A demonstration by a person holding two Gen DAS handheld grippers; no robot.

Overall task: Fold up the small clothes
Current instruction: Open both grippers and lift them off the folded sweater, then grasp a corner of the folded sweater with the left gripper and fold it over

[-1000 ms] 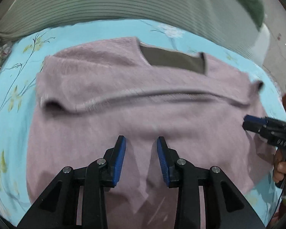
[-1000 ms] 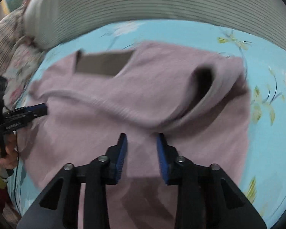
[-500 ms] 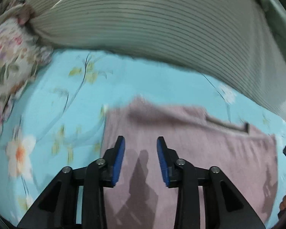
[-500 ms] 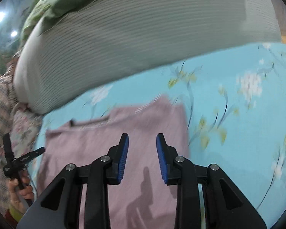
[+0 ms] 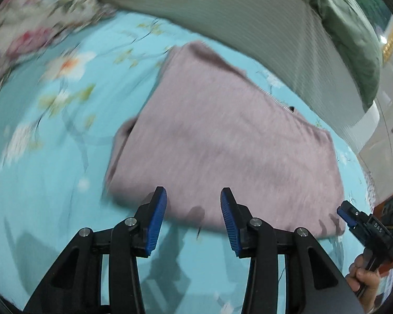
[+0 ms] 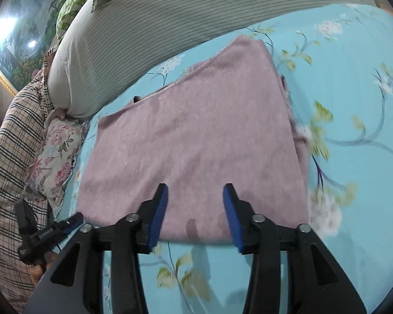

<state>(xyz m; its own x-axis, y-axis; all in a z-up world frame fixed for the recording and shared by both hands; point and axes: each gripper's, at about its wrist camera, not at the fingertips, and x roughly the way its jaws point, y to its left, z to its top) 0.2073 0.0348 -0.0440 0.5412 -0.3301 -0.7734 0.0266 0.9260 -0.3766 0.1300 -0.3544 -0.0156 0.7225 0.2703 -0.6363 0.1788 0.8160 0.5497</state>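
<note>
Turquoise floral bedsheet [image 5: 39, 183], striped grey bolster [image 5: 249, 21] along the back. Left wrist view: the folded mauve sweater [image 5: 222, 141] lies flat on the sheet, and the left gripper [image 5: 194, 209] hangs at its near edge, jaws apart, holding nothing. Right wrist view: the right gripper [image 6: 195, 206] is spread wide and empty over the sweater's near hem, a floral cushion [image 6: 55, 154] at left.

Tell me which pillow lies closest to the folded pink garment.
The big grey striped pillow, running right along the pink garment's far edge. The floral cushion sits off its left side; the green one is behind.
</note>
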